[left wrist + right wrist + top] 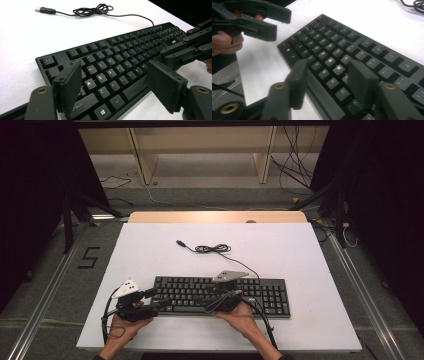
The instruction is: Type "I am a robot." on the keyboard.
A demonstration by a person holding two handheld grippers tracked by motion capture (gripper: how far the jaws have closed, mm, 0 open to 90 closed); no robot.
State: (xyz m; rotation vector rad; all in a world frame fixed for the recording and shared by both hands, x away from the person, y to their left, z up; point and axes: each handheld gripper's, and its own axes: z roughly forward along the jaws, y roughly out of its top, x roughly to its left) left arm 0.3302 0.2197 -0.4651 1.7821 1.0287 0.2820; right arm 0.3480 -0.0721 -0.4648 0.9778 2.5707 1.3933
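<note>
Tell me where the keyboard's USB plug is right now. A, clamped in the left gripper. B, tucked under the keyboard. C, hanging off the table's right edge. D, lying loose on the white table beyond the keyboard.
D: the USB plug lies free on the white table behind the keyboard, its cable coiled beside it, away from both grippers.

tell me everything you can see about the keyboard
The keyboard is a full-size black one, plastic by the look of it, with white legends and a number pad at its right end. It lies flat on the white table, its long side facing the person. A thin black cable runs from its back edge, loops loosely and ends in an unplugged USB plug. The left gripper is at its left end and the right gripper over its front keys.
</note>
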